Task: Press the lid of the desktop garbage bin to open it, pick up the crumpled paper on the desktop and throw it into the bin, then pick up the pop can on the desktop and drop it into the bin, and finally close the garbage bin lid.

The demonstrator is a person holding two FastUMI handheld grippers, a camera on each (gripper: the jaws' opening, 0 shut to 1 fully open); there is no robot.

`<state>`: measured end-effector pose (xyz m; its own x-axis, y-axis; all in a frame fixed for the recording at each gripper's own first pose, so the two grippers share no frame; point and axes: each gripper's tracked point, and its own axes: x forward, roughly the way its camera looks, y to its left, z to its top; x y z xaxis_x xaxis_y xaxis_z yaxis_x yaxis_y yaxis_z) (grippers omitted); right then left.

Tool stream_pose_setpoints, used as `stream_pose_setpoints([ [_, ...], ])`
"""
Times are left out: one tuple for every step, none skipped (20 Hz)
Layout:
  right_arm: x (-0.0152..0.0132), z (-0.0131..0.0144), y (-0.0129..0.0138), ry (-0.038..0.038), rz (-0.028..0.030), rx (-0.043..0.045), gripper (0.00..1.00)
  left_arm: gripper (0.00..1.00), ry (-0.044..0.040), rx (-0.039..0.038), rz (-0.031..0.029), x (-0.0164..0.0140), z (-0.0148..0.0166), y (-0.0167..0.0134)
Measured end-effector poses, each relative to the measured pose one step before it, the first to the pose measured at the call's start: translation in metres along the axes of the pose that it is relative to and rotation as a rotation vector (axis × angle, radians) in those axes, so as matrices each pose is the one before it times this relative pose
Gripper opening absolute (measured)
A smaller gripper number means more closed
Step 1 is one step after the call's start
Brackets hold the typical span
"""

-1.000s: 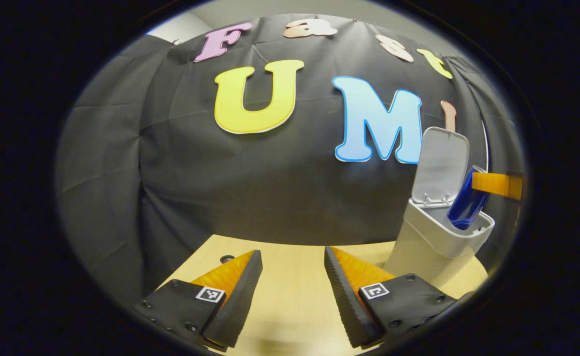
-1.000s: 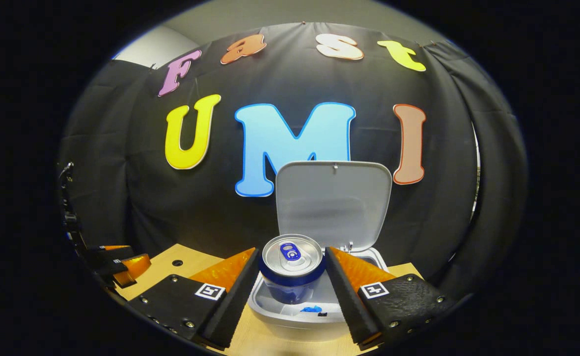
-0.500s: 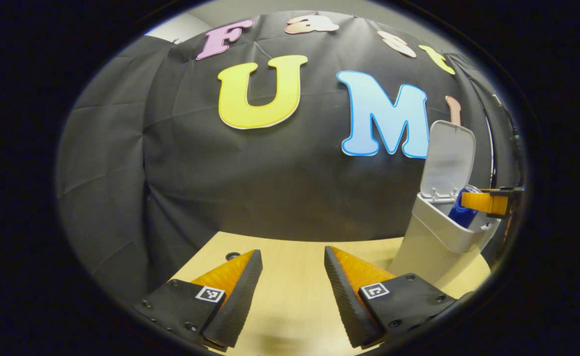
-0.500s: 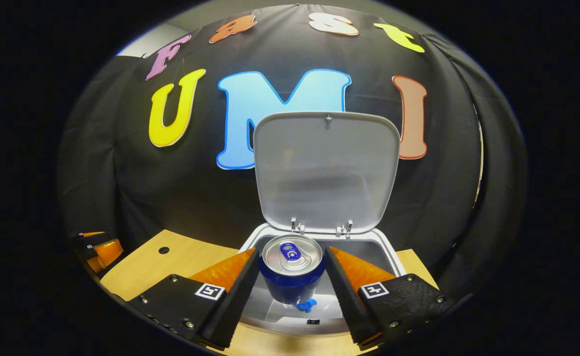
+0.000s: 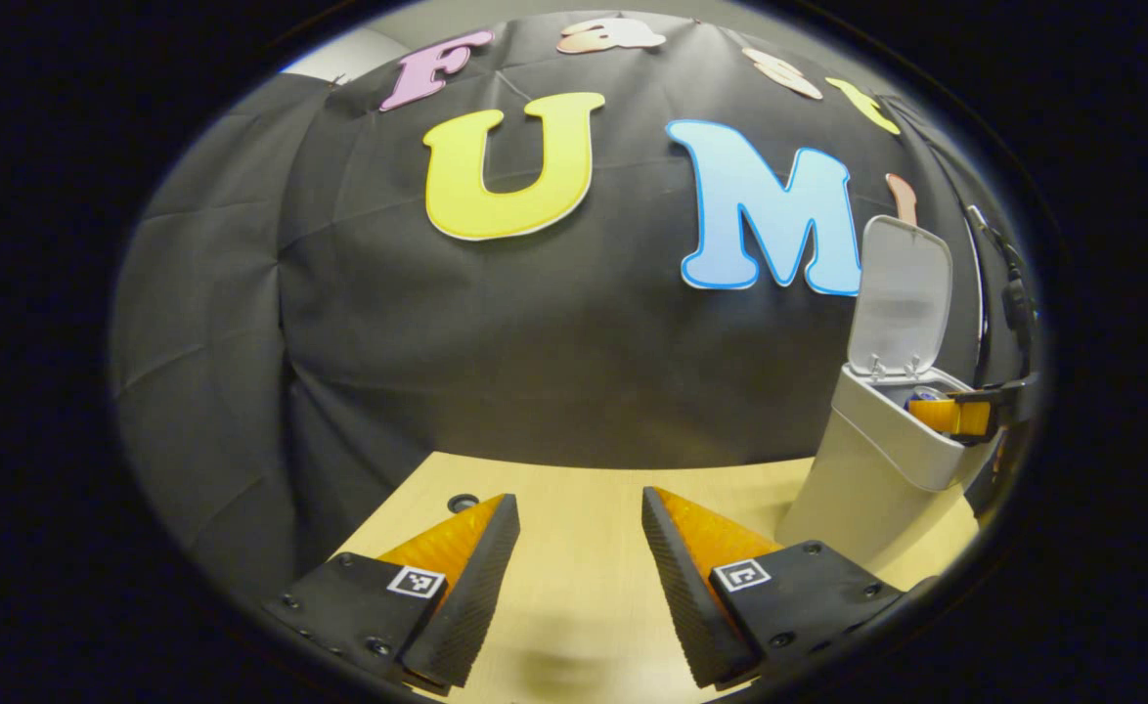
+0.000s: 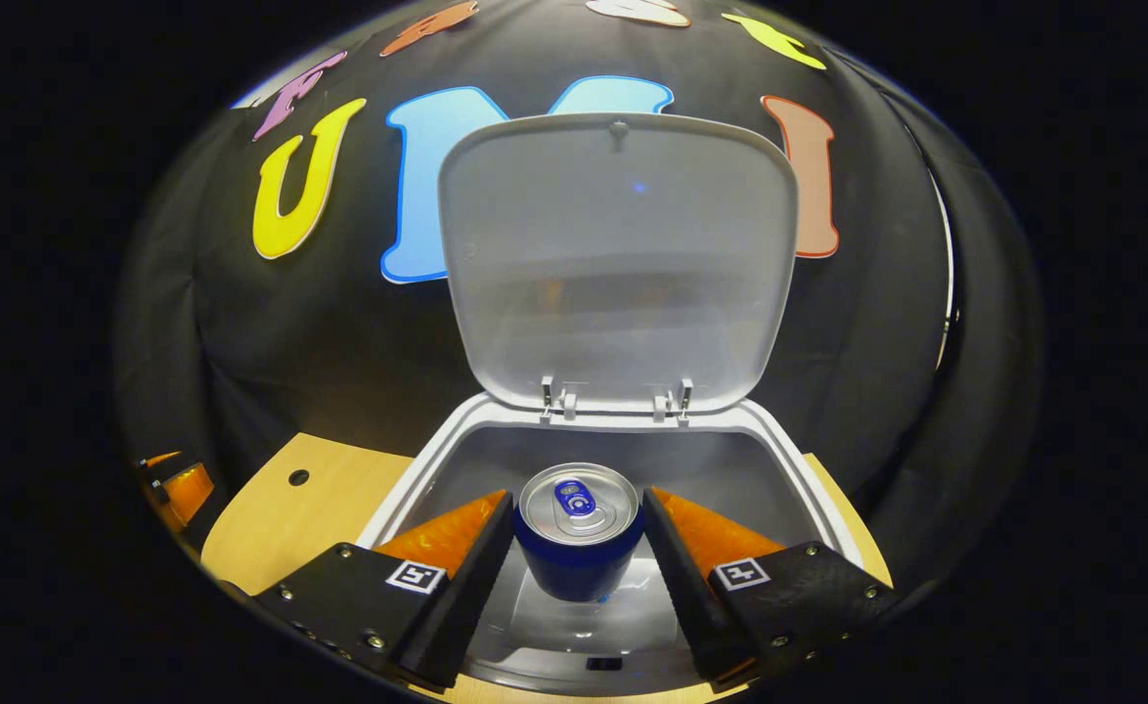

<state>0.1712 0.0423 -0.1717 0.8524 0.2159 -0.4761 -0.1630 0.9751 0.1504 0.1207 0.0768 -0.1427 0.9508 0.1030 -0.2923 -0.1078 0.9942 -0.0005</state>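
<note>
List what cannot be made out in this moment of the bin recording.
- Crumpled paper: the bin floor is largely hidden in the right gripper view by the pop can held in the right hand-held gripper.
- Can body: in the left gripper view, only a sliver shows above the bin rim.
- Lid top: faces away in both views.
- Left hand-held gripper: open over bare table; its shadow is blurred.

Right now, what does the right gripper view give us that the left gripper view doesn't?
Right gripper view: the pop can from its top end, clamped between the right gripper fingers, lowered into the bin's mouth, over the bin floor. Left gripper view: the bin's outer side wall, and the left gripper open over the table. Both: the bin, its lid raised.
</note>
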Motion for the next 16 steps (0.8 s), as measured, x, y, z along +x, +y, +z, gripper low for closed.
stream_pose_setpoints([
  [0.00195,-0.00062,-0.00117,0.00748,-0.00329,0.00942,0.84,0.81,0.00219,0.00142,-0.00187,0.00207,-0.00072,-0.00193],
  [0.00103,-0.00104,-0.00151,0.00899,-0.00263,0.01127,0.84,0.82,0.00264,0.00063,-0.00335,0.00232,-0.00081,-0.00165],
  [0.00259,-0.00209,-0.00103,0.00865,-0.00614,0.01157,0.84,0.82,0.00212,0.00023,-0.00230,0.00099,-0.00069,-0.00138],
  [0.00178,0.00160,-0.00195,-0.00434,-0.00638,-0.00214,0.84,0.83,0.00161,-0.00102,-0.00182,0.00045,-0.00018,-0.00041],
  [-0.00007,-0.00109,0.00083,0.00154,-0.00411,0.00011,0.84,0.84,0.00067,-0.00195,-0.00135,0.00069,0.00031,-0.00107],
  [0.00028,-0.00078,-0.00002,0.00131,0.00036,-0.00164,0.85,0.84,0.00117,-0.00131,-0.00014,0.00066,-0.00115,-0.00111],
  [0.00023,0.00068,0.00050,0.00034,0.00282,0.00066,0.84,0.81,0.00056,-0.00155,-0.00007,-0.00058,-0.00050,-0.00028],
  [-0.00024,-0.00059,0.00016,-0.00004,0.00165,0.00185,0.85,0.81,0.00003,-0.00164,0.00058,0.00020,0.00007,0.00066],
  [-0.00002,0.00076,-0.00029,-0.00100,0.00071,0.00202,0.85,0.81,0.00002,-0.00044,0.00147,-0.00045,0.00035,0.00102],
  [-0.00001,-0.00059,0.00052,0.00056,0.00098,0.00034,0.87,0.88,-0.00050,-0.00035,0.00212,-0.00080,0.00004,0.00123],
  [-0.00054,0.00021,0.00001,0.00129,0.00060,-0.00166,0.87,0.88,-0.00114,-0.00025,0.00190,-0.00045,-0.00002,0.00061],
  [-0.00019,-0.00041,-0.00018,0.00117,-0.00058,-0.00060,0.87,0.88,-0.00119,-0.00033,0.00232,-0.00154,0.00066,0.00106],
  [-0.00032,0.00010,-0.00010,0.00104,0.00068,-0.00001,0.87,0.84,-0.00187,-0.00098,0.00214,-0.00109,0.00074,0.00077],
  [-0.00091,-0.00023,0.00040,0.00085,0.00170,-0.00008,0.87,0.89,-0.00073,-0.00096,0.00218,-0.00106,0.00059,0.00140],
  [-0.00132,0.00051,0.00034,0.00084,0.00133,-0.00097,0.87,0.89,-0.00135,-0.00131,0.00282,-0.00057,0.00022,0.00061],
  [-0.00094,0.00009,0.00012,-0.00247,0.00211,-0.00275,0.87,0.85,-0.00114,-0.00203,0.00063,-0.00222,0.00075,0.00007],
])
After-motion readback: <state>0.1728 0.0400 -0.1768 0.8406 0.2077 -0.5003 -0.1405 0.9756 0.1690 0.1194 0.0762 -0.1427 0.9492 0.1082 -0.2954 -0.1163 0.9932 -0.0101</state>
